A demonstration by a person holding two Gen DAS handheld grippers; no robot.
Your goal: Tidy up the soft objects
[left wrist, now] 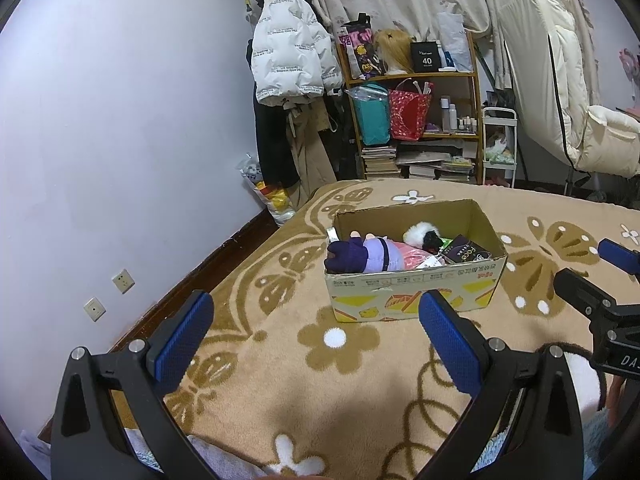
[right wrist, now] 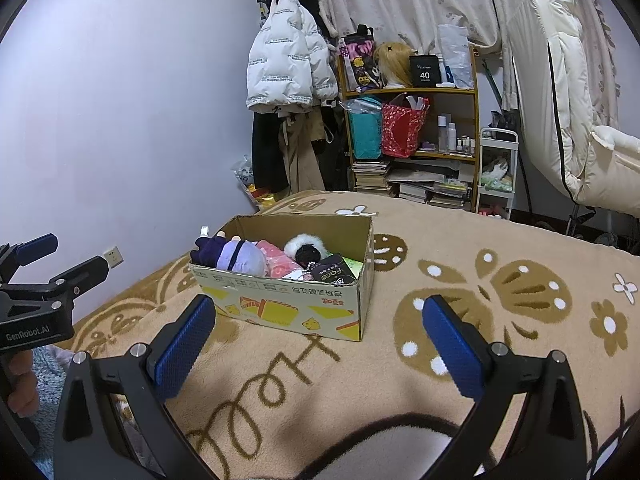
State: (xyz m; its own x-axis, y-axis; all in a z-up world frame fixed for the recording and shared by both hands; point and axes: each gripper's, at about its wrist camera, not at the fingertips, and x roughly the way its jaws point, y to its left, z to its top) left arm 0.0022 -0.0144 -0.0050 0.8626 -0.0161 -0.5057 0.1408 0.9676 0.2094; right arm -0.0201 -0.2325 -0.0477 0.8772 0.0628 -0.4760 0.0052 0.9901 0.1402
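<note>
From the left wrist, the left gripper (left wrist: 316, 324) is hovering over the tan flowered blanket (left wrist: 360, 400), jaws spread wide and holding nothing. The cardboard box (left wrist: 412, 296) is sitting on the blanket just ahead, with a purple plush doll (left wrist: 360, 256) and a black-and-white fluffy toy (left wrist: 422, 236) lying inside. The right gripper (left wrist: 592, 272) is showing at the right edge.

From the right wrist, the right gripper (right wrist: 320, 328) is hanging wide open and empty too, the box (right wrist: 288, 304) sitting ahead slightly left, the doll (right wrist: 236, 258) lying in its left end.
</note>
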